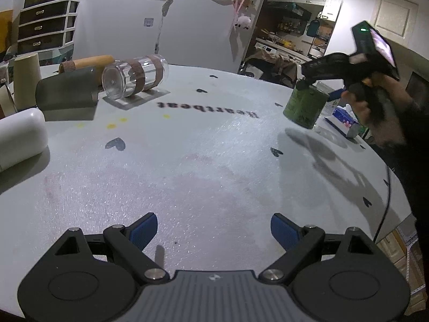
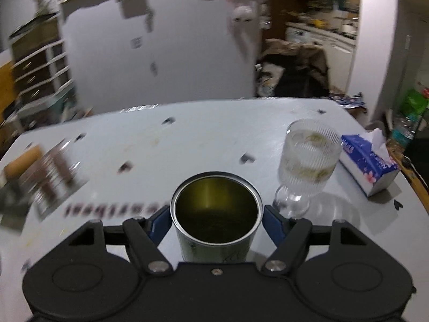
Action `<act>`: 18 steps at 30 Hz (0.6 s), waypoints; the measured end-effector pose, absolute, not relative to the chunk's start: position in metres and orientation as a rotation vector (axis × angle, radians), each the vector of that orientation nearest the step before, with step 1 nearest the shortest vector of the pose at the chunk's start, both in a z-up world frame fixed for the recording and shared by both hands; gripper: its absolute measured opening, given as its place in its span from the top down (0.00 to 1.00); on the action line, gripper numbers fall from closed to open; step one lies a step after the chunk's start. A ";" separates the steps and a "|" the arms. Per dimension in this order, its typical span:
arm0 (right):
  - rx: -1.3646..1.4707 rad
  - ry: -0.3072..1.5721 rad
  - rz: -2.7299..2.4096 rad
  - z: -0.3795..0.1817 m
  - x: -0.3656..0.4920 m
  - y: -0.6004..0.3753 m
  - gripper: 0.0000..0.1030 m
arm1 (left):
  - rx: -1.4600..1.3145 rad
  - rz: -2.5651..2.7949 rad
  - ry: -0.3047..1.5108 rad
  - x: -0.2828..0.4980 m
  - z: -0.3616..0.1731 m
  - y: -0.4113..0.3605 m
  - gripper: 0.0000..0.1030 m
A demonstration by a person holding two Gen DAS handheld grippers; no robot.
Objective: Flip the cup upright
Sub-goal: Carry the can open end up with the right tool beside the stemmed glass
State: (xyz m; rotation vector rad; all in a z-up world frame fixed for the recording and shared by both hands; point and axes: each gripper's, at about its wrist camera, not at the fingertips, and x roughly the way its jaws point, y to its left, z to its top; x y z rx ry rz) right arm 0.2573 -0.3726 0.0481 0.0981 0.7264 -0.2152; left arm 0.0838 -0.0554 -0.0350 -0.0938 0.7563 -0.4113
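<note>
A green cup (image 2: 216,214) with a metal rim sits between the fingers of my right gripper (image 2: 216,221), mouth up toward the camera, and the blue pads press its sides. In the left wrist view the same green cup (image 1: 305,106) hangs tilted just above the table at the right, held by the right gripper (image 1: 313,80) from above. My left gripper (image 1: 214,229) is open and empty, low over the near part of the white table (image 1: 201,166).
A clear tumbler with brown bands (image 1: 134,76), a grey cup (image 1: 65,92), a tan cup (image 1: 88,63) and a white cup (image 1: 18,136) lie on their sides at the left. A ribbed stemmed glass (image 2: 308,161) and a tissue box (image 2: 368,167) stand right of the green cup.
</note>
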 end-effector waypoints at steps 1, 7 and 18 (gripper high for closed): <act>0.092 0.714 -0.245 0.045 0.265 -0.374 0.28 | -0.092 -0.409 0.757 0.084 -0.035 -0.055 0.11; 0.132 0.688 -0.323 0.024 0.297 -0.382 0.28 | -0.089 -0.392 0.758 0.088 -0.038 -0.052 0.11; 0.084 0.647 -0.364 0.000 0.300 -0.375 0.18 | -0.095 -0.390 0.762 0.089 -0.039 -0.052 0.11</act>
